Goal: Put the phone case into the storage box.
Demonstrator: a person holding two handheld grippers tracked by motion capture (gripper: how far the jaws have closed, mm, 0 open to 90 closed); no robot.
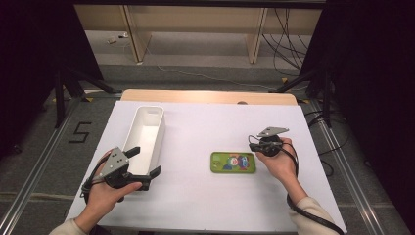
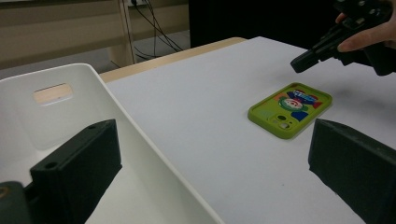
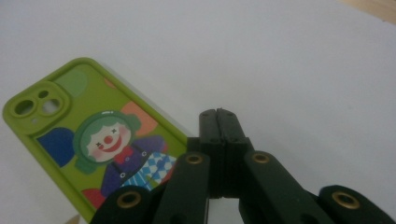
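With the right gripper poised at the near end of the green phone case and its fingers pressed together on nothing, best treated as a nudge or a lead-in to a grasp, not a grip; case lying flat on the white bench, picture side up, well apart from the white bin at the left; from the right gripper view, closed fingers just beside the long edge of the case, camera cut-out at the far end; contact or a small gap, cannot tell. To pick up: part the fingers first, lower one on each long edge, squeeze gently, since soft silicone likely flexes and slips. To push instead: keep tips low against the rim and slide straight, avoiding a spin. Left gripper with fingers wide apart astride the bin's near wall, clamped on nothing; worth keeping there to steady the bin for the drop.
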